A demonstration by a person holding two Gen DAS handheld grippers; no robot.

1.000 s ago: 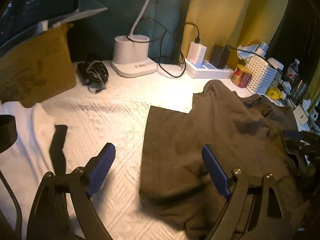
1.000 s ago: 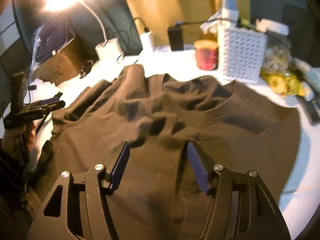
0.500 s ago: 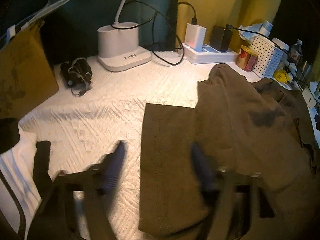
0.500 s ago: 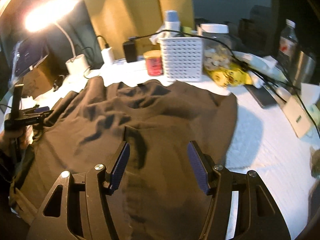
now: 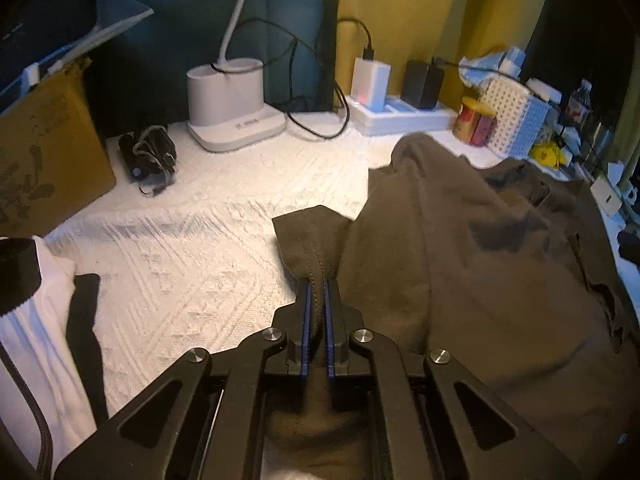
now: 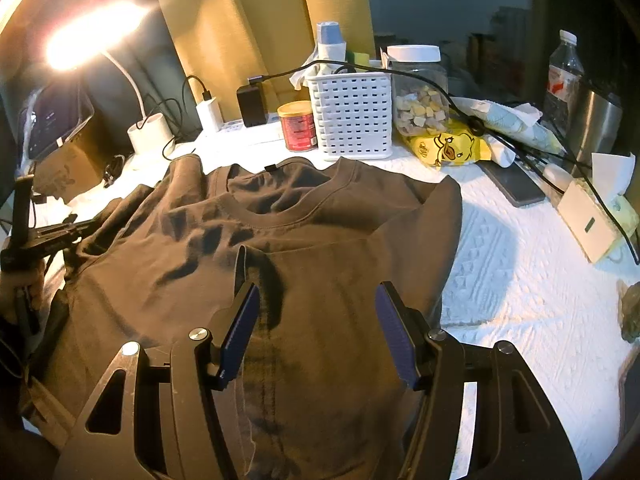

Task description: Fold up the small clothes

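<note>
A brown T-shirt (image 6: pixel 320 240) lies rumpled on the white textured cloth (image 5: pixel 192 248), its collar toward the back. In the left wrist view the shirt (image 5: pixel 460 260) fills the right side. My left gripper (image 5: pixel 316 286) is shut on the shirt's stitched sleeve hem (image 5: pixel 310 248), pinching it into a ridge. It also shows at the far left of the right wrist view (image 6: pixel 76 226), at the shirt's edge. My right gripper (image 6: pixel 318 308) is open and empty, its blue pads just above the shirt's folded-over right part.
A white lamp base (image 5: pixel 232 112), power strip with chargers (image 5: pixel 400 114), red can (image 6: pixel 299 126), white basket (image 6: pixel 352 114), snack jar (image 6: pixel 418 92), phone (image 6: pixel 516 186) and bottle (image 6: pixel 564 80) line the back and right. A white garment (image 5: pixel 32 320) lies at left, a cardboard box (image 5: pixel 44 156) behind it.
My left gripper moved right onto the sleeve hem and shut on it. My right gripper swung right toward the shirt's right side and stayed open.
</note>
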